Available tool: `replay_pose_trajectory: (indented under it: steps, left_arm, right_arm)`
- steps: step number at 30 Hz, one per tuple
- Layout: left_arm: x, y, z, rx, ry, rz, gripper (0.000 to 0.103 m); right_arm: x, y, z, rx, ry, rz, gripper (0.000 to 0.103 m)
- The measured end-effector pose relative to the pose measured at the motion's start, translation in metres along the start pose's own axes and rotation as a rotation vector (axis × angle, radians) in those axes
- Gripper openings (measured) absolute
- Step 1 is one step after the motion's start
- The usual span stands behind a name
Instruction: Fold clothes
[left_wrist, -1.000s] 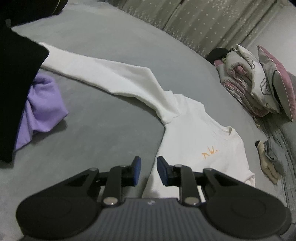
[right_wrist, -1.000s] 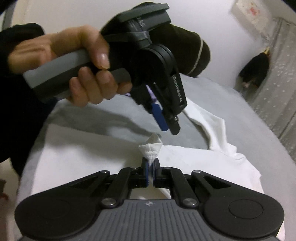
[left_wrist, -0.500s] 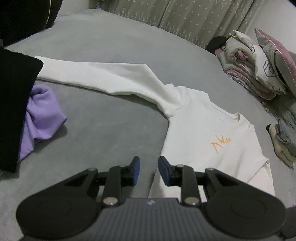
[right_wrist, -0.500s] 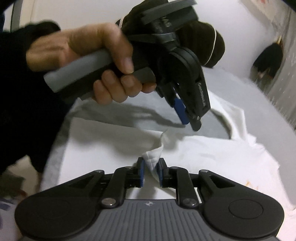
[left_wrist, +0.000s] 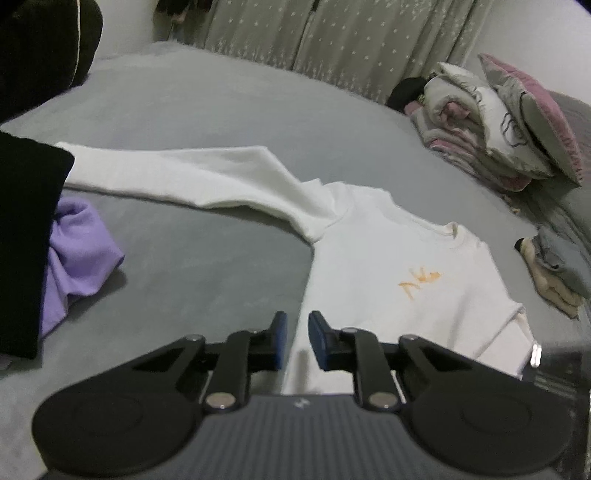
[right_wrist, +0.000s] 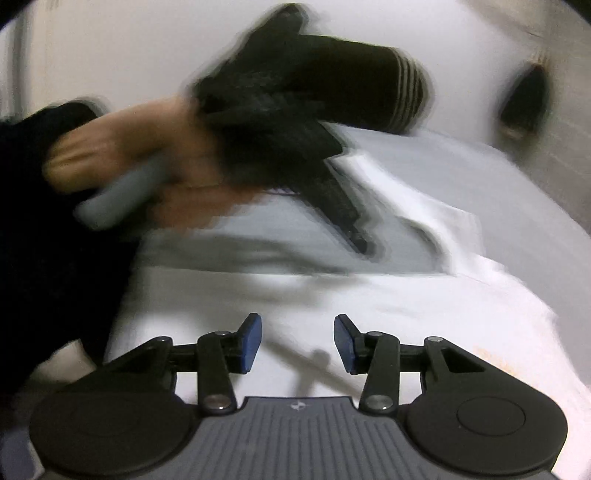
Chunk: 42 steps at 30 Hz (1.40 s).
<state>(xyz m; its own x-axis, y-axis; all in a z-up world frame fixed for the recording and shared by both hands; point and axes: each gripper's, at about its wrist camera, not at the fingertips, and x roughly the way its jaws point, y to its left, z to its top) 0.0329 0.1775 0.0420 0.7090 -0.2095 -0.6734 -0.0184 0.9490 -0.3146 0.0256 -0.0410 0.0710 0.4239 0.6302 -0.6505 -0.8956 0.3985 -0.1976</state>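
Grey bedding (left_wrist: 207, 110) carries a white sweatshirt (left_wrist: 388, 266) lying flat, its hem edge just beyond the left gripper (left_wrist: 295, 338), whose narrow-gapped jaws are closing on nothing. Across the lower frame of the right wrist view, the right gripper (right_wrist: 297, 341) hovers over the same cloth, jaws opening and empty. Farther up, the person's left hand (right_wrist: 122, 162) is motion-blurred, and a black garment (left_wrist: 26, 236) hides the sleeve's cuff at left.

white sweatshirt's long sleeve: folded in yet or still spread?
Spread. The sleeve of the white sweatshirt lies stretched out flat across the grey bed, away from the body, not folded over it.
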Motion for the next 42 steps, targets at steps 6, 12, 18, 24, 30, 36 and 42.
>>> replay_pose_trajectory:
  steps: [6, 12, 18, 24, 30, 36, 42]
  left_arm:
    - [-0.003, -0.02, -0.009, 0.046, -0.003, -0.103, 0.015]
    - [0.025, -0.044, -0.028, 0.134, 0.121, -0.038, 0.014]
    - [0.028, -0.042, -0.028, 0.136, 0.143, -0.001, 0.011]
    - [0.027, -0.039, -0.028, 0.171, 0.151, 0.041, 0.006]
    - [0.024, -0.049, -0.031, 0.244, 0.139, 0.075, 0.006]
    - [0.011, -0.044, -0.021, 0.176, 0.077, -0.041, 0.013]
    - [0.032, -0.061, -0.028, 0.224, 0.117, -0.035, 0.014]
  right_arm:
    - [-0.003, -0.047, -0.036, 0.026, 0.154, -0.166, 0.039]
    - [0.013, -0.044, -0.043, -0.015, 0.177, -0.135, 0.019]
    - [0.008, -0.047, -0.043, -0.036, 0.175, -0.146, 0.006]
    - [-0.003, -0.041, -0.04, -0.07, 0.198, -0.134, 0.006]
    - [0.009, -0.036, -0.048, -0.083, 0.236, -0.136, 0.012]
    - [-0.032, -0.073, -0.05, 0.106, 0.127, -0.181, 0.033]
    - [-0.011, -0.102, -0.059, 0.347, 0.124, -0.179, 0.027]
